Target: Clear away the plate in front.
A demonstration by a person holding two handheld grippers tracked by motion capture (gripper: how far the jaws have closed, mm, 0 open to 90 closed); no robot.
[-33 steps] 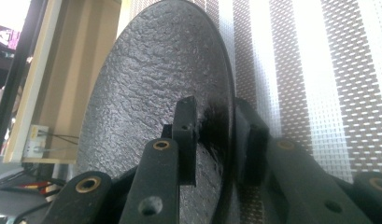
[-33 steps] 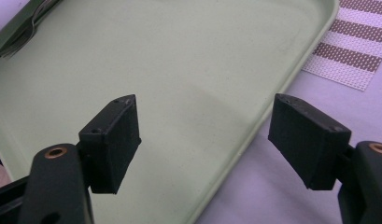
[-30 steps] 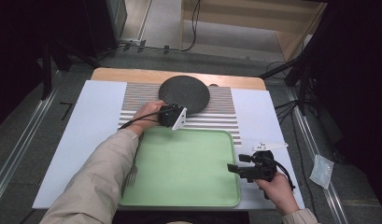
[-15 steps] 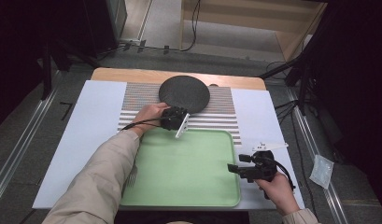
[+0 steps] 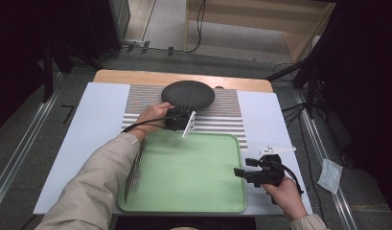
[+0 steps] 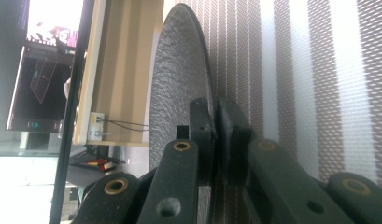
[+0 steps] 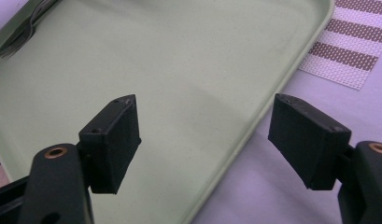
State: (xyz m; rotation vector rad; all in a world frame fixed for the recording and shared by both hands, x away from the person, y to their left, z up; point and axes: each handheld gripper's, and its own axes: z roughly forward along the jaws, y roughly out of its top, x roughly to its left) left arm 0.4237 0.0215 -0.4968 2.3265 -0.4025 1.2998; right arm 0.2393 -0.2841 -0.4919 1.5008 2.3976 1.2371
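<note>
Left tool point(image 6: 212, 135) rolled sideways, clamping dark plate point(image 6: 179, 84) (rim), forearm outstretched

Plate point(image 5: 188, 93) lying on the striped mat point(image 5: 232, 115) at the far middle of the surface point(image 5: 100, 120); tray point(image 5: 189, 167) sitting nearer, just before the mat; fork point(image 5: 134, 170) lying along the tray's left edge; left gripper point(image 5: 180, 118) sitting at the plate's near rim, right gripper point(image 5: 241, 173) hanging over the tray's right edge.

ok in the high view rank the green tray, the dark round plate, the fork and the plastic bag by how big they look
1. Pale green rectangular tray
2. Dark round textured plate
3. Metal fork, long but thin
4. Small clear plastic bag, on the floor and farther from the camera, so least sure
</note>
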